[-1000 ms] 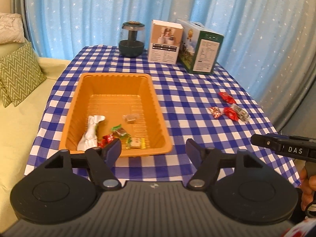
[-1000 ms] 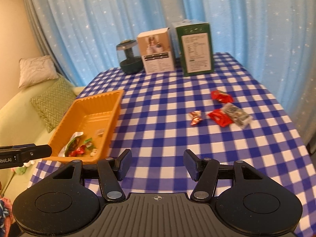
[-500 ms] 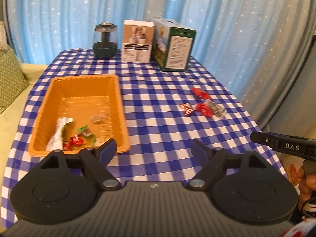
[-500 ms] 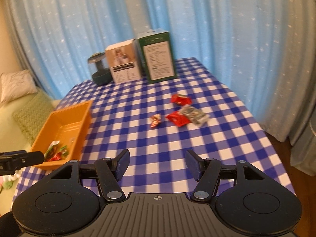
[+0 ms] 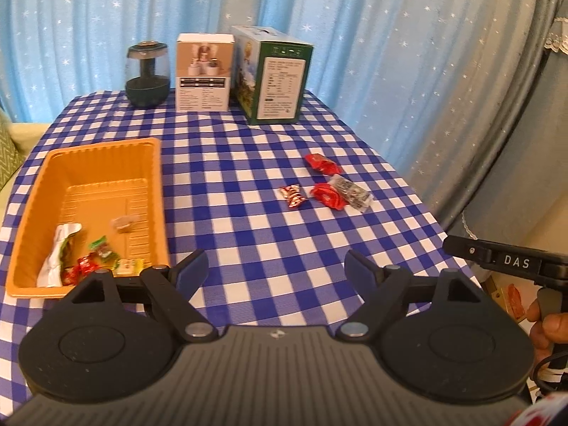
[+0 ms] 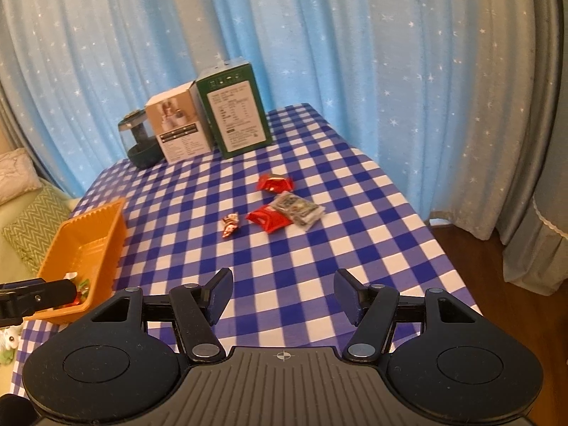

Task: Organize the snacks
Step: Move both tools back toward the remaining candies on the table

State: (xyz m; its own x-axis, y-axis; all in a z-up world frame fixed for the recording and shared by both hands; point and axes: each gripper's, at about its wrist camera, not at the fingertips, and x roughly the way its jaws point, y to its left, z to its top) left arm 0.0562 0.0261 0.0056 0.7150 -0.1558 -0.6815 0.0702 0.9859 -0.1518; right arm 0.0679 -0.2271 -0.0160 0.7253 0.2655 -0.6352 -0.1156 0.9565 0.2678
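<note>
Plainly, "DAS" marks the right hand-held gripper (image 6: 282,293), gaping empty like the left hand-held gripper (image 5: 275,271).

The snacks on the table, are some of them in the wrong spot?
Yes. Four wrapped snacks lie loose on the checked tablecloth, apart from the orange tray: a red packet, another red packet, a grey packet overlapping it, and a small candy. The rest already sit in the tray.

Black left gripper (image 5: 275,271), blue-padded jaws, ribbed grey housing.
</note>
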